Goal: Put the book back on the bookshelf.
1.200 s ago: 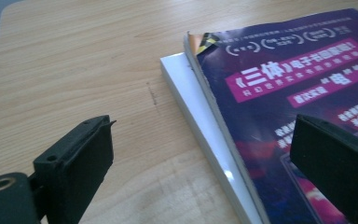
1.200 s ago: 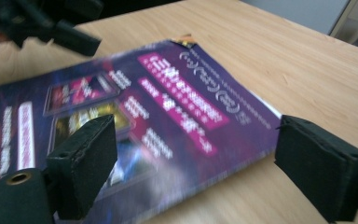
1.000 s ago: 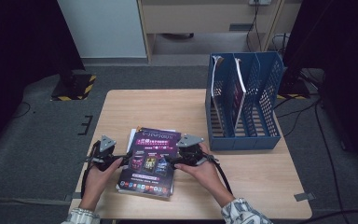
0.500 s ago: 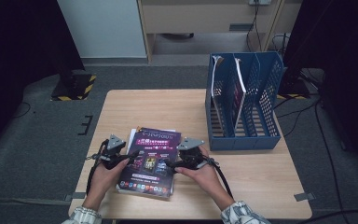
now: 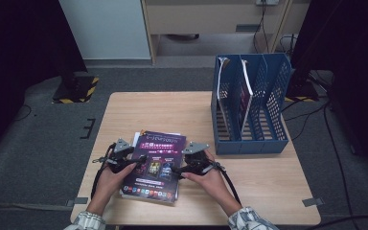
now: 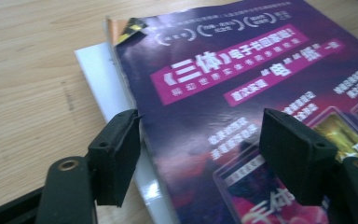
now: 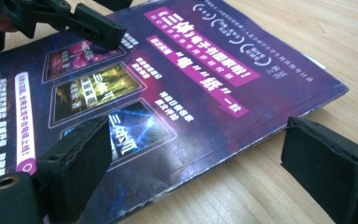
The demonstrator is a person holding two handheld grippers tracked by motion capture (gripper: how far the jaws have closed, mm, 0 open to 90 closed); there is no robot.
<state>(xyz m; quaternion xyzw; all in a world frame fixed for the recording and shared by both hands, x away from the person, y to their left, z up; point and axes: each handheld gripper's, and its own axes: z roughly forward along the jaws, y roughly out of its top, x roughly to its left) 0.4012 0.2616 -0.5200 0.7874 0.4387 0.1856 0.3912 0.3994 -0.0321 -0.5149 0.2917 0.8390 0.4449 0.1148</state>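
Your left gripper (image 5: 135,160) has come in from the bench edge over the last second and now sits at the magazine's (image 5: 155,163) 9 o'clock edge, so both tools bracket it and a two-sided lift looks close. In the left gripper view its fingers (image 6: 116,156) stand apart, one pad at the spine edge, the other over the cover, nothing clamped.

The magazine lies flat at the bench's (image 5: 139,112) 6 o'clock, on top of a white sheet or booklet (image 6: 103,86) that peeks out along its left side. The cover is glossy, dark purple with magenta bands and white print, slightly scuffed along the edges; it is thin and will likely flex if you raise one side alone.

Your right gripper (image 5: 177,171) has barely moved and rests at the magazine's 3 o'clock edge. In the right gripper view its fingers (image 7: 81,161) are also spread, one pad over the cover, one beyond the edge above bare wood. The pads are black, blocky and matte.

At 2 o'clock stands a blue perforated plastic file rack (image 5: 268,103), upright, with a magazine already in one slot. The bench top is pale wood grain.
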